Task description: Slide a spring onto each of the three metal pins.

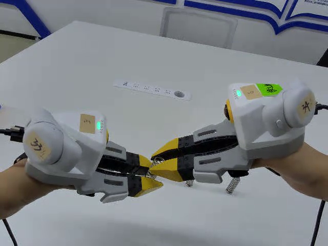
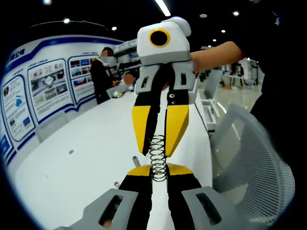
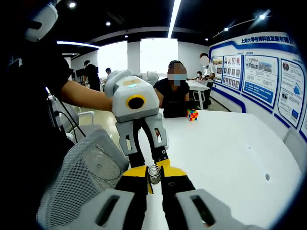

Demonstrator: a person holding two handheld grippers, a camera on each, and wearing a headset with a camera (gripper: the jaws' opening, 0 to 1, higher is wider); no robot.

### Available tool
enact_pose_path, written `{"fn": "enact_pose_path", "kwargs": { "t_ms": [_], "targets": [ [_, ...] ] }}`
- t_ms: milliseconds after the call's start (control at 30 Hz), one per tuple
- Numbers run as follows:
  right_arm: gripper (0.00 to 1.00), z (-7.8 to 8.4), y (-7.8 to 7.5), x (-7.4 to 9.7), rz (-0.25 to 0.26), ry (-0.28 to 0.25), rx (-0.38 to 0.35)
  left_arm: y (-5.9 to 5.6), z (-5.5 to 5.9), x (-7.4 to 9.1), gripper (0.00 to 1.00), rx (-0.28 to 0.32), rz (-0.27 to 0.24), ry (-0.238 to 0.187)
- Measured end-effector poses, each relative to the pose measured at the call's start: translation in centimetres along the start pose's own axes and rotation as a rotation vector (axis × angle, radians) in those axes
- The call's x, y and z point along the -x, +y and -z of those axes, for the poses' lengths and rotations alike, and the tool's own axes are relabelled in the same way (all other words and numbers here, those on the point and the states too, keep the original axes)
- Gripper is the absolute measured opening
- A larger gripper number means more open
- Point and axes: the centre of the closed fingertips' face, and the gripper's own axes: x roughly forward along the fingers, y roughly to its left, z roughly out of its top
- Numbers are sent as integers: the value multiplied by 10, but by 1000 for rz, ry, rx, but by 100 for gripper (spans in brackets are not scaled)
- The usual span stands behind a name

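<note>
**One spring bridged between both tips, over the near table**

I am holding a spring (image 2: 158, 158) in the air over the near middle of the table (image 1: 102, 61), with a tip at each end of it. The left hand-held gripper (image 2: 159, 175) is pinching one end, its jaws pressed in on the coils. The right hand-held gripper (image 3: 154, 175) is coming in nose to nose from the right and nipping the other end, and its own view is looking straight down the bore.

I am judging the spring to be very light, thin-wired and lively. It will likely be bowing or squirting out sideways if I am squeezing hard, and the round, smooth turns are giving the pads little to bite on. So I am favouring a gentle hold across the last few turns at one end, leaving the bore and the other end free for a pin.

Two more coils (image 1: 233, 183) are lying on the table under the right hand-held gripper. I cannot tell whether pins are inside them.
</note>
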Motion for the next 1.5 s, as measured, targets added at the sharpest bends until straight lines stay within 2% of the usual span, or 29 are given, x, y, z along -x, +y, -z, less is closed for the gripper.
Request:
{"fn": "enact_pose_path", "kwargs": {
  "t_ms": [100,167,400,467,533,567,633,767,900,967,1133,1300,1367,1400,1500],
  "targets": [
    [11,1,0,-3,-1,10,1,1,3,1,10,3,-4,11],
    [11,1,0,-5,-6,14,-1,1,6,3,11,37,3,11],
    [11,-4,-4,-12,-11,20,13,9,9,11,11,76,-29,-3],
    [11,-5,-6,-13,-11,21,15,10,12,13,12,89,-33,7],
    [11,-6,-9,-12,-5,20,12,14,17,15,12,76,-57,28],
    [11,-7,-11,-11,-2,19,10,17,17,16,13,66,-77,24],
    [11,-9,-15,-10,8,9,3,21,17,20,17,118,-98,7],
    [11,-9,-26,-7,40,5,-11,29,18,27,18,123,-127,0],
    [11,-8,-41,-2,80,4,-25,37,21,35,25,139,-161,-3],
    [11,-6,-50,0,108,5,-37,45,26,40,30,140,-206,13],
    [11,-1,-67,6,153,16,-54,56,30,49,41,178,-251,-4],
    [11,12,-86,6,208,38,-85,64,38,54,49,183,-280,23],
    [11,18,-91,3,221,49,-99,67,39,55,54,225,-292,3],
    [11,21,-94,2,226,58,-103,68,39,55,59,240,-298,-9],
    [11,30,-101,-1,243,77,-123,70,41,57,69,239,-312,-11]
  ]
}}
